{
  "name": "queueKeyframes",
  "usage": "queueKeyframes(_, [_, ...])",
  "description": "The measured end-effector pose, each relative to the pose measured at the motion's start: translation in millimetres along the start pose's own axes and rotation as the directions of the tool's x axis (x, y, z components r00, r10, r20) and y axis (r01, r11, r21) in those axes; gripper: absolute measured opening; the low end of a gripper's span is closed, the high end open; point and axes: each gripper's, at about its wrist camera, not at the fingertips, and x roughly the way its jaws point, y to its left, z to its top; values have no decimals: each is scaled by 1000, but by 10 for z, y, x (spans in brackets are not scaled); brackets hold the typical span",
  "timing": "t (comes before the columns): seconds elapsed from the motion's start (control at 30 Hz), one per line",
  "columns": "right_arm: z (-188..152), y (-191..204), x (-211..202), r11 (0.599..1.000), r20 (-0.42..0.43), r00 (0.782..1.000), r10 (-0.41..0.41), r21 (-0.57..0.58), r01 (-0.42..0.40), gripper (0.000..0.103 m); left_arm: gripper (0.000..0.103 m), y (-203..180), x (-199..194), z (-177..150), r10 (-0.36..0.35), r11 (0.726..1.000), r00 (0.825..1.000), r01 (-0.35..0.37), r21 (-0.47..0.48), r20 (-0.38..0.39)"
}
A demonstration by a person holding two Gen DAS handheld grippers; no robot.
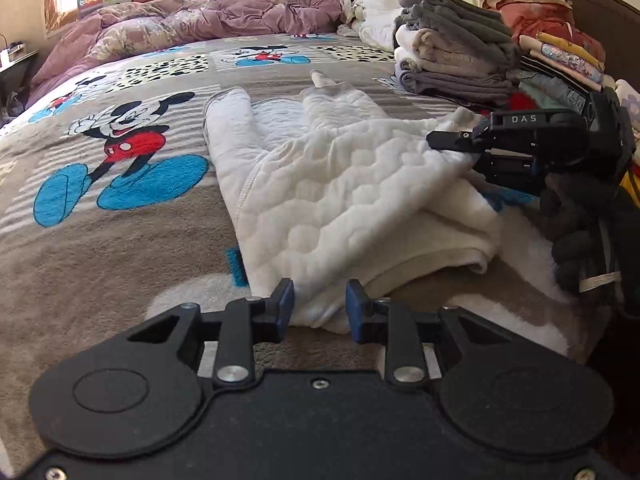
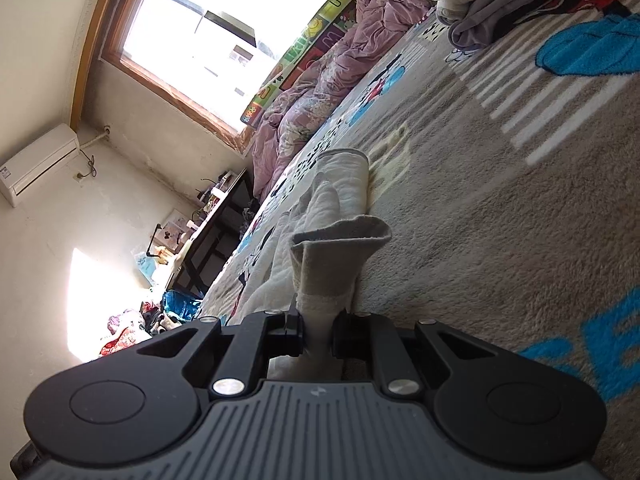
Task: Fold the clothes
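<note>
A white quilted garment lies partly folded on the cartoon-mouse blanket, its two sleeves or legs pointing toward the far side. My left gripper is at the garment's near edge, and the fabric fills the narrow gap between its blue pads. At the right, my right gripper is shut on a corner of the garment and holds it just off the bed. The right wrist view is rolled sideways; there the right gripper pinches a bunched fold of the white garment.
A stack of folded grey and cream clothes stands at the back right, with more piled bedding behind it. A rumpled purple duvet lies along the far edge. A dark-gloved hand holds the right gripper. A desk stands beside the bed under the window.
</note>
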Motion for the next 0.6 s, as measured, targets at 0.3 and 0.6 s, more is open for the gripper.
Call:
queueKeyframes(0.3, [150, 500, -97, 996, 19, 996, -84, -12, 84, 14, 56, 87, 51, 73, -168, 978, 974, 145, 151, 152])
queueKeyframes(0.6, [309, 1095, 164, 985, 1, 986, -165, -55, 165, 14, 44, 106, 219, -46, -145, 972, 987, 128, 199, 74])
